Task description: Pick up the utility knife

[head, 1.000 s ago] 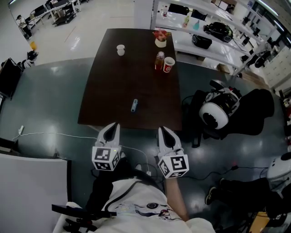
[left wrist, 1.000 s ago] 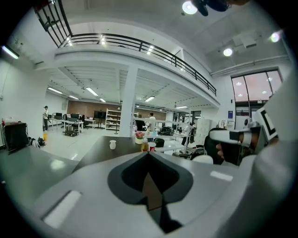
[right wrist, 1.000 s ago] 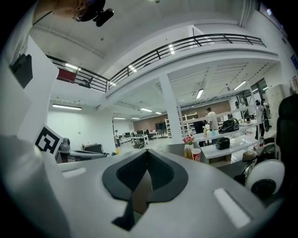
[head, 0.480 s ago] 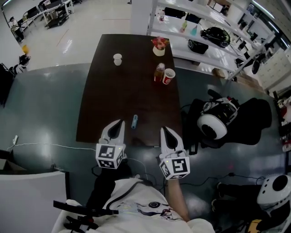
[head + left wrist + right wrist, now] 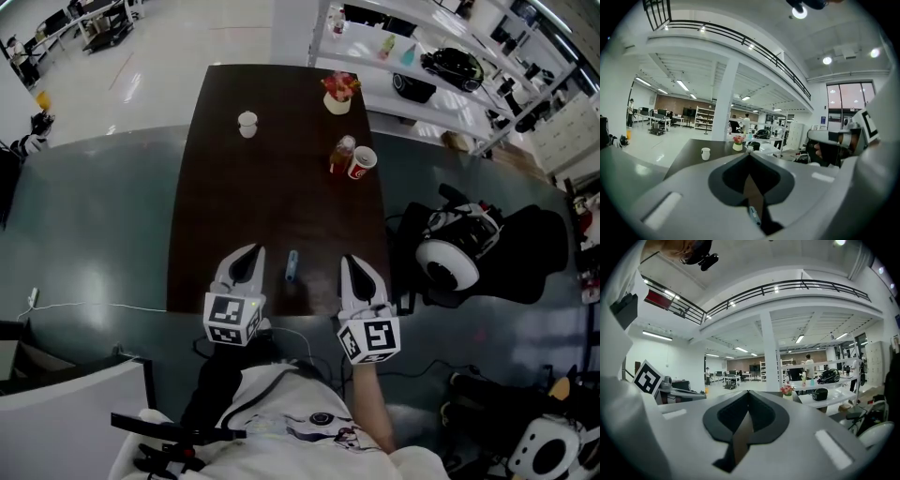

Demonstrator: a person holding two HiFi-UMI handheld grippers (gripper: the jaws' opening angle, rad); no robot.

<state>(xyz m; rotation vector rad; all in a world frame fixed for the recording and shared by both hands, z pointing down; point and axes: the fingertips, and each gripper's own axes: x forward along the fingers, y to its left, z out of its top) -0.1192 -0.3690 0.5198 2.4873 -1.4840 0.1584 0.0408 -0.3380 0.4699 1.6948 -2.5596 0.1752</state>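
The utility knife (image 5: 292, 266), small and blue-grey, lies near the front edge of the dark brown table (image 5: 281, 187). My left gripper (image 5: 246, 258) hovers over that edge just left of the knife, and my right gripper (image 5: 353, 267) just right of it. Neither touches the knife. In the left gripper view the left gripper (image 5: 749, 153) has its jaws shut and empty, with the knife (image 5: 754, 215) showing low through the gap behind them. In the right gripper view the right gripper (image 5: 748, 392) is also shut on nothing.
A white cup (image 5: 247, 123), a flower pot (image 5: 338, 91), a bottle (image 5: 343, 153) and a red mug (image 5: 361, 164) stand at the table's far end. A black chair with a white helmet (image 5: 450, 258) sits to the right. White shelves (image 5: 422, 56) stand behind, and a cable (image 5: 94, 305) crosses the floor.
Both grippers have moved forward from over the floor to the table's front edge. The knife now lies between them. The jaws stay shut.
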